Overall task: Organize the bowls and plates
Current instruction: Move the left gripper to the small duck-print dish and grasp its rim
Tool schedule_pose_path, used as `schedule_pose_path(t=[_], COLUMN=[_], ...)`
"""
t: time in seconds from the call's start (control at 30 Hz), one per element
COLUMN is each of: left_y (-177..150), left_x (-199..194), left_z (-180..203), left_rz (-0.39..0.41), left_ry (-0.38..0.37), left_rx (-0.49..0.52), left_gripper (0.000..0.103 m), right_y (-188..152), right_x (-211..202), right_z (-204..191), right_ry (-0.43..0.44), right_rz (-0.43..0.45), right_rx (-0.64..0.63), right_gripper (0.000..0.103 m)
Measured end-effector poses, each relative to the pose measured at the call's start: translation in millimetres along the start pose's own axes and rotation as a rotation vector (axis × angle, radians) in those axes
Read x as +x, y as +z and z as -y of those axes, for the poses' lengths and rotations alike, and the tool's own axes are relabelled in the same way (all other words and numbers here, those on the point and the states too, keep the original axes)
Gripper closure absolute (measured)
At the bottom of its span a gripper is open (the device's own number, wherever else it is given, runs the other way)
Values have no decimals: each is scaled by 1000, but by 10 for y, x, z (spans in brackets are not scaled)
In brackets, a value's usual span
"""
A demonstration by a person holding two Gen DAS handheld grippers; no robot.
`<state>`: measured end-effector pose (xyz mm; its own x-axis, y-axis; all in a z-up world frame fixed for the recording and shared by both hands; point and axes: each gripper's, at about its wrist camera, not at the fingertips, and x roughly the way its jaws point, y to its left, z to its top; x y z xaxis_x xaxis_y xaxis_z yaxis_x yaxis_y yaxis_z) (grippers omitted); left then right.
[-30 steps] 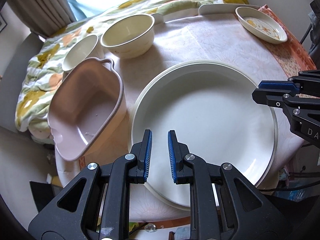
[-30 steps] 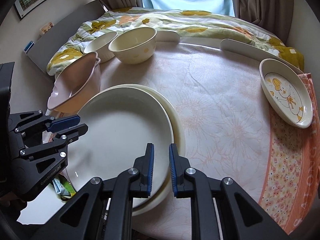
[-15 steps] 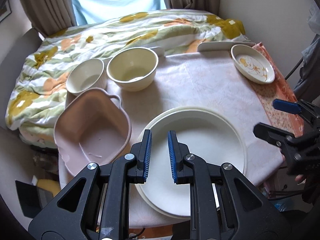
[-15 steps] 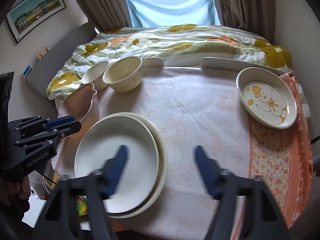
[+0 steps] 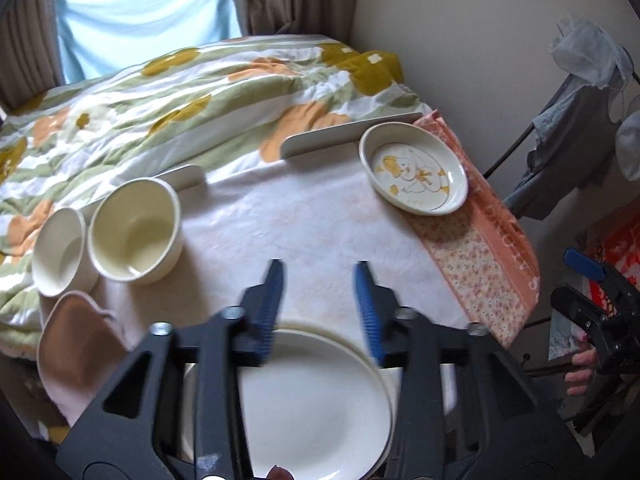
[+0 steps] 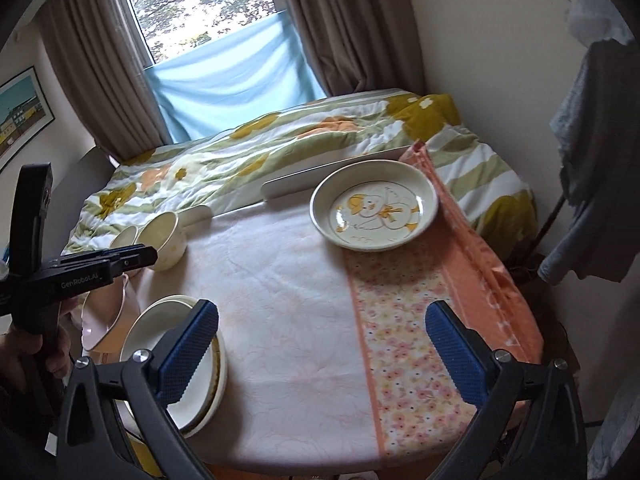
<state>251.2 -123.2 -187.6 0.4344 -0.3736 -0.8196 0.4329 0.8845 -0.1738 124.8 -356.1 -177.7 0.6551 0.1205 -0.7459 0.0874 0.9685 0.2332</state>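
Both hand-held grippers are up off the round table (image 6: 280,320) and neither carries anything. The left gripper (image 5: 318,308) hovers above the near edge with its blue-padded fingers parted and nothing between them; in the right wrist view it (image 6: 132,258) shows side-on at the left, over the bowls, and its opening cannot be judged from there. The right gripper (image 6: 320,352) is spread wide, its jaws far apart, empty, and aimed across the cloth toward the far side; in the left wrist view it (image 5: 580,280) sits off the table's right edge, held by a hand (image 5: 580,372). Two large white plates (image 5: 312,400) are stacked at the near left edge, the upper one nested in the lower, directly beneath the left gripper's fingers without touching them. A pink handled basin (image 5: 80,352) sits just left of the stack, at the table's edge. Behind it stand a cream bowl (image 5: 134,230) and a smaller white bowl (image 5: 60,248), side by side and touching or nearly so, both upright. A shallow dish with a duck drawing (image 5: 414,174) rests at the far right, well apart from the rest, partly on an orange flowered cloth strip (image 6: 416,340) that runs down the table's right side. A floral quilt (image 6: 280,148) lies beyond the table under a curtained window (image 6: 200,8).
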Motion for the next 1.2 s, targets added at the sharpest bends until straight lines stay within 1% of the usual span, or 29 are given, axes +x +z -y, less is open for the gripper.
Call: schedule_pose_path(t=[0.03,0.07,0.1,0.23,0.33,0.37,0.47,0.53,0.6,0.67,0.7,0.73,0.77,0.8,0.83,0.9,0.97,1.03,1.1,1.13,1.17,1.2], left_y=[56,100,142,273,430,488,687,824,945,1039,1077,1116,1152,1178,1209,1246,1269,1284,1306,1317,1322,1330], left_x=[46,76,114,334,467,508,676,852,1082,1337,1454,1577,1697,1817,1931,2153,2306,2391,2434,2450,2464,2474], left_z=[49,93,131,250,277,277,279,271,244,227,224,221,219,217,218,224,241,264,290,304,318,326], left_rz=[2,24,26,-22,-48,-50,-57,-80,-121,-159,-175,-193,-209,-227,-244,-283,-307,-315,-316,-316,-316,-315], left_ry=[-20,-36,-45,-69,-91,-105,-140,-176,-216,-228,-229,-226,-233,-248,-263,-280,-283,-293,-302,-301,-297,-290], left_rx=[6,11,19,56,82,89,93,76,50,38,35,34,31,23,13,-5,-8,-8,-3,1,6,9], left_gripper=[0,0,0,0,0,0,0,0,0,2,6,9,16,25,29,45,55,60,65,66,71,78], right_y=[-11,-25,-31,-26,90,134,278,379,454,503,519,530,540,550,559,583,616,640,665,677,692,701], right_x=[-32,-61,-75,-58,55,86,169,344,568,798,913,1025,1145,1260,1366,1530,1649,1728,1761,1782,1806,1822], right_z=[44,88,132,307,447,491,578,676,809,951,1026,1096,1159,1214,1251,1295,1331,1377,1396,1406,1420,1426], right_ry=[-14,-29,-38,-88,-79,-75,-83,-71,-54,-42,-27,-7,13,26,36,45,41,37,28,24,18,8], right_rz=[2,4,4,-6,-79,-83,-36,-54,-77,-90,-96,-104,-117,-131,-145,-154,-157,-161,-156,-160,-162,-164], right_rx=[13,28,43,110,187,212,249,282,327,374,405,437,466,486,497,499,502,508,501,498,495,491], right_gripper=[0,0,0,0,0,0,0,0,0,0,5,13,19,29,36,42,47,55,60,65,68,71])
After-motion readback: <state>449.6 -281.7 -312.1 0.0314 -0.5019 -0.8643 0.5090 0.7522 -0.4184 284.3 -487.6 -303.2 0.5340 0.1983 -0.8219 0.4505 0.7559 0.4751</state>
